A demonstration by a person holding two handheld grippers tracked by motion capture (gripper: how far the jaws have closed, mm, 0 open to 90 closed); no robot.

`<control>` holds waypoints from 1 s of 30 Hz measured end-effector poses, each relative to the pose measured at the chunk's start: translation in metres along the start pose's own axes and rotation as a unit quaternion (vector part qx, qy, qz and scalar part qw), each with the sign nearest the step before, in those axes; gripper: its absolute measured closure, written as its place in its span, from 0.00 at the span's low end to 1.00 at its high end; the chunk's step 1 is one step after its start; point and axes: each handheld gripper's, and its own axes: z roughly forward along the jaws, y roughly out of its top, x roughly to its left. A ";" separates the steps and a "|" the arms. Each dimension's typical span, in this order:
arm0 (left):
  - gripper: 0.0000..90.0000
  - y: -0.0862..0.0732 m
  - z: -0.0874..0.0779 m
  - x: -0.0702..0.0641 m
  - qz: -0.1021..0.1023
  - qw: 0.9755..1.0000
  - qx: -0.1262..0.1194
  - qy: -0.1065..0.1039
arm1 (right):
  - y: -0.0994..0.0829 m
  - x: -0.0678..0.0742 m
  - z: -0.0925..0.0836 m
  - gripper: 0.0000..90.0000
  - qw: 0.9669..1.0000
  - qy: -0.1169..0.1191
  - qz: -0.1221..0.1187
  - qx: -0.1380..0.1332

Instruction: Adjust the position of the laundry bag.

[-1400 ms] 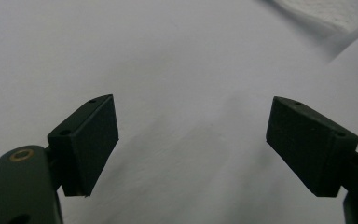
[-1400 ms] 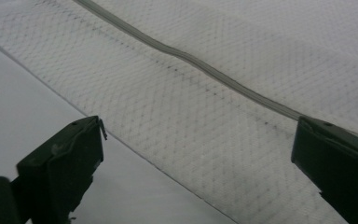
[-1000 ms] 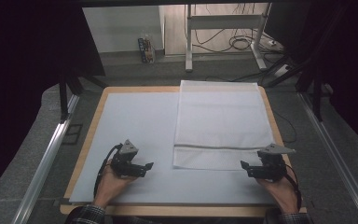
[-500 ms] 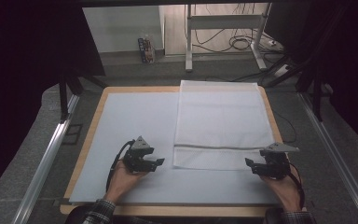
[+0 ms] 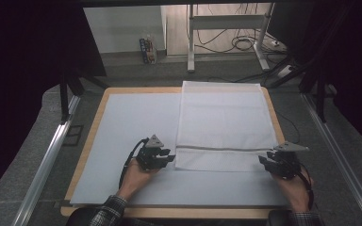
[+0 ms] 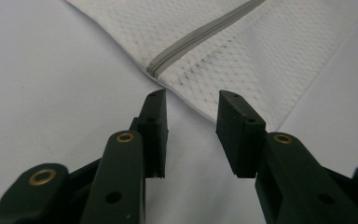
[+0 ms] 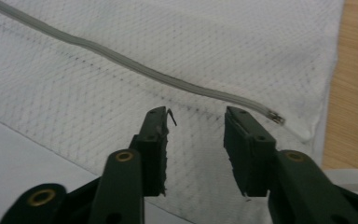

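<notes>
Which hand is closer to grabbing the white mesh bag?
Right. The right gripper has its fingers over the mesh bag; the left gripper sits just short of the bag's edge, on the white sheet.

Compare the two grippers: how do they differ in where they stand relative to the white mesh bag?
The left gripper stands just off the mesh bag, at its zip's end; the right gripper is already over the mesh. Both have just been closing, with nothing pinched yet.
</notes>
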 end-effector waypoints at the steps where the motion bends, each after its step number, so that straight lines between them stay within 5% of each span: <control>1: 0.71 0.000 0.003 0.000 -0.005 1.000 -0.003 -0.005 | 0.000 -0.002 -0.001 0.70 1.000 -0.002 0.001 -0.001; 11: 0.60 0.008 0.017 -0.002 -0.007 1.000 -0.005 0.002 | -0.008 -0.033 -0.011 0.70 0.998 -0.048 0.042 -0.005; 19: 0.58 0.008 0.031 -0.006 0.010 0.999 0.018 0.035 | -0.014 -0.040 -0.002 0.64 0.997 -0.046 0.056 0.019; 30: 0.87 0.010 0.033 -0.009 0.000 0.999 0.018 0.031 | -0.015 -0.037 0.004 0.96 0.995 -0.042 0.053 0.076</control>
